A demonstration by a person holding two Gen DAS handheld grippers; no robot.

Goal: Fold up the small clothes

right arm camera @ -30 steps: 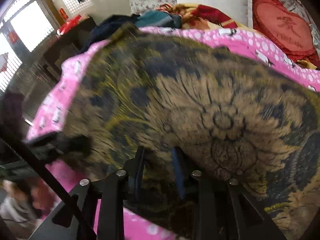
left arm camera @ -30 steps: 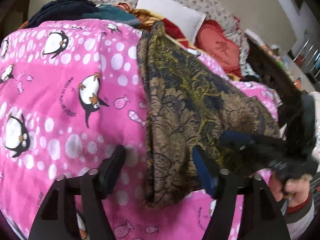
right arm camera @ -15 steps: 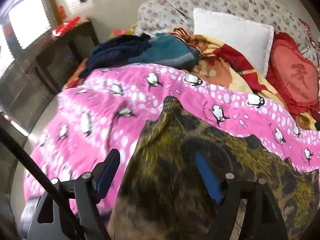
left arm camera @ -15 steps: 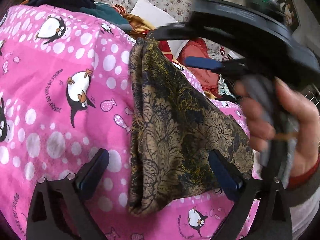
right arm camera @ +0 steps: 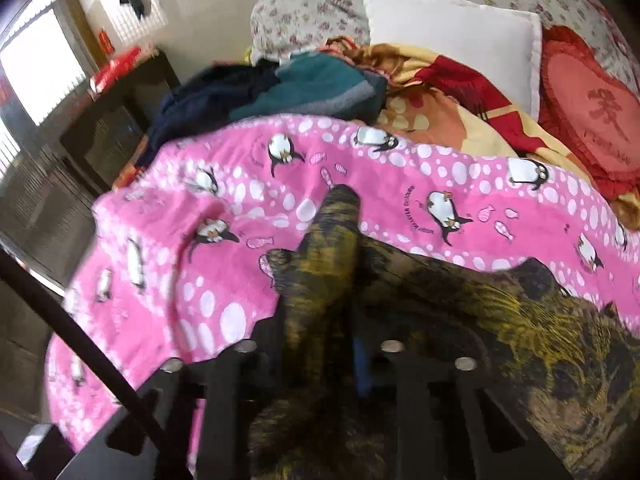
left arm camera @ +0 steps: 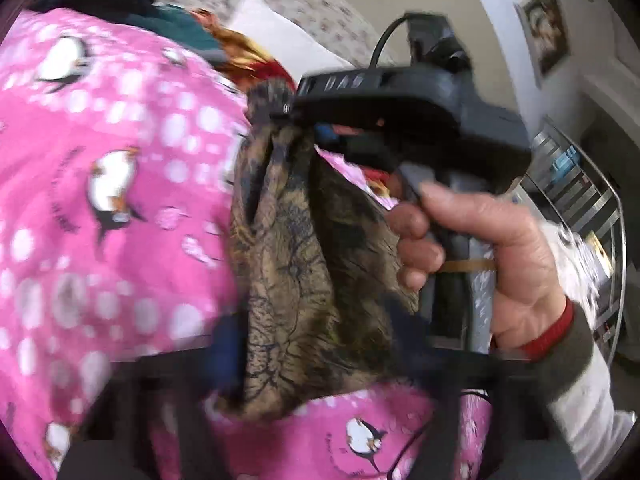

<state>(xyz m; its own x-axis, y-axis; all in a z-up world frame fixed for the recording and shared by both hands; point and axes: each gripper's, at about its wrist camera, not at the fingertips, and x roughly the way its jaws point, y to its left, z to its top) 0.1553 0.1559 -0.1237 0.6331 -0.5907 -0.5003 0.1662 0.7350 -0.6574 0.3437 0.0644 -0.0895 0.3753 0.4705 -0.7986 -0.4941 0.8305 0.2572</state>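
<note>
A dark brown and gold patterned garment (left arm camera: 304, 272) lies on the pink penguin blanket (left arm camera: 100, 200). In the left wrist view my right gripper (left arm camera: 296, 120) is shut on the garment's far end and bunches it up. In the right wrist view the garment (right arm camera: 320, 264) runs up between the right gripper's (right arm camera: 320, 344) closed jaws. My left gripper (left arm camera: 316, 344) is blurred at the garment's near end; its jaws stand on either side of the cloth, and whether they pinch it is unclear.
At the head of the bed are a white pillow (right arm camera: 452, 40), a red heart cushion (right arm camera: 592, 108), a floral cover, and dark blue and teal clothes (right arm camera: 280, 92). A dark cabinet (right arm camera: 120, 120) stands left of the bed; a metal rack (left arm camera: 584, 200) stands right.
My right gripper went from open above the garment to shut on its far end. My left gripper's jaws moved inward around the near end. The garment is more bunched.
</note>
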